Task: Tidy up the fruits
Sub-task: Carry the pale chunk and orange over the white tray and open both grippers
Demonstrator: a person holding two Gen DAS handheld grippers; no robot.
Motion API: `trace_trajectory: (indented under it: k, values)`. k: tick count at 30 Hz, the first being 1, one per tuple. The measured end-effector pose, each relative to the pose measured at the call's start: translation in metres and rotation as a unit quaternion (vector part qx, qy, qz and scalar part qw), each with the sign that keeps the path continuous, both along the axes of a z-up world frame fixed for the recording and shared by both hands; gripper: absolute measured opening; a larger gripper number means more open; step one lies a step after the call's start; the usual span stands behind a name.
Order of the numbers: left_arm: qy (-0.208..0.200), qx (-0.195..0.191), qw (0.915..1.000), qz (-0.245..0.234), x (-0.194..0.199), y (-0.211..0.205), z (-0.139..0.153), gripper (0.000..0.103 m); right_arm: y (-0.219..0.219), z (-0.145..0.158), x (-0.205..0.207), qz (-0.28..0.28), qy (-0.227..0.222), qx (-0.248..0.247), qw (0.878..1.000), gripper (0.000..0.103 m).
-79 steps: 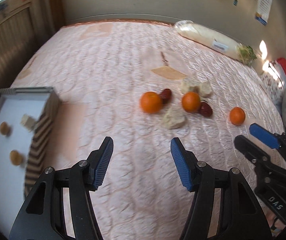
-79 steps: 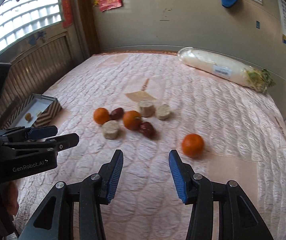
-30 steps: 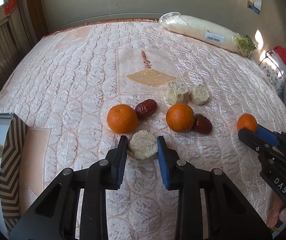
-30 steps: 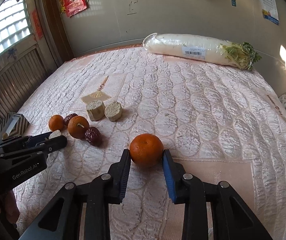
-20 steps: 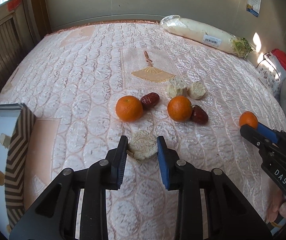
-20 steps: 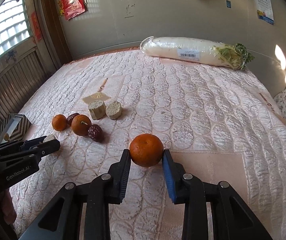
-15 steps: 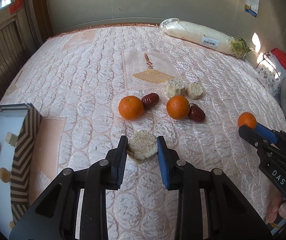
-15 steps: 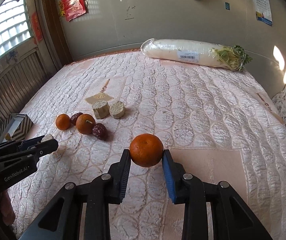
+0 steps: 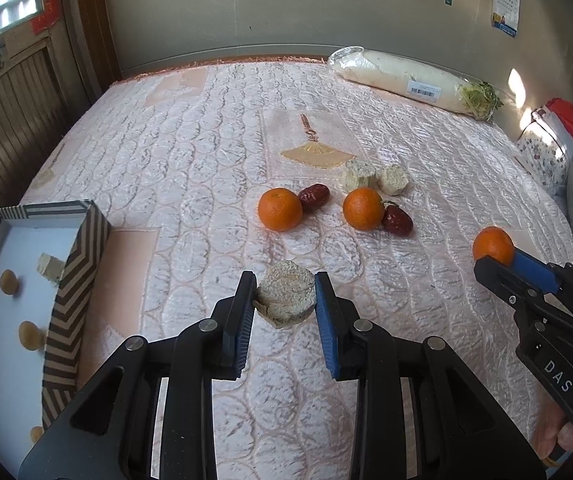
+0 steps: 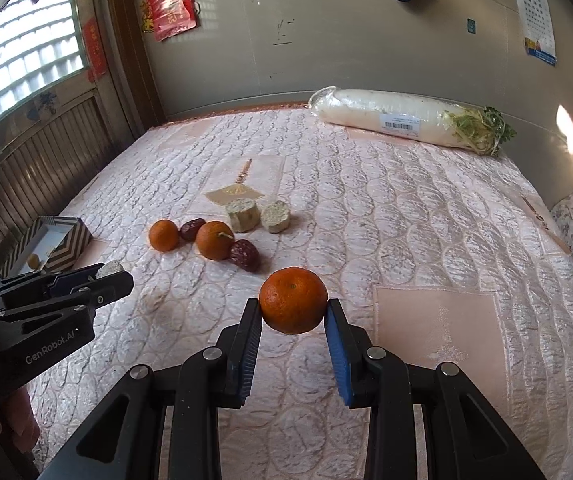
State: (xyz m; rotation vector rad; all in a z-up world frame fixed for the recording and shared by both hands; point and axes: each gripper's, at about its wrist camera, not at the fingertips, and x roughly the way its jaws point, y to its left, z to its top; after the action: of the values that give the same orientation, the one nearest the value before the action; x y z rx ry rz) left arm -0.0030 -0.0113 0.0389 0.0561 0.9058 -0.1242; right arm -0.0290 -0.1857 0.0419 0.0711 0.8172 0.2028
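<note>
On the quilted bed (image 9: 206, 152), with the striped box (image 9: 74, 280) at nine o'clock, both loads have come up off the quilt: the left tongs (image 9: 284, 300) clamp a pale chunk (image 9: 284, 294) and the right tongs (image 10: 292, 314) clamp a tangerine (image 10: 292, 299), so boxing them likely follows.

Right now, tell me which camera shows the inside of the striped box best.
The left wrist view. The striped box sits near and open-topped at its left edge, showing the white floor with small pieces lying on it. In the right wrist view the box is far and small, only a sliver of the inside visible.
</note>
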Motion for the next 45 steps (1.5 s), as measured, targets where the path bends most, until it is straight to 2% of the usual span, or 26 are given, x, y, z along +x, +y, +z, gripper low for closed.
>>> trace_trajectory:
  k: [12,27,45]
  values:
    - [-0.009,0.002,0.9996,0.026,-0.009,0.029,0.008,0.029,0.035,0.009,-0.008,0.037,-0.007,-0.002,0.999,0.031]
    - [-0.024,0.001,0.9975,0.067,-0.022,0.078,0.021,0.029,0.098,0.017,-0.012,0.104,-0.014,-0.011,0.994,0.031]
    - [-0.035,0.0,0.9906,0.132,-0.04,0.155,0.033,0.029,0.189,0.026,-0.016,0.2,-0.023,-0.017,0.979,0.031]
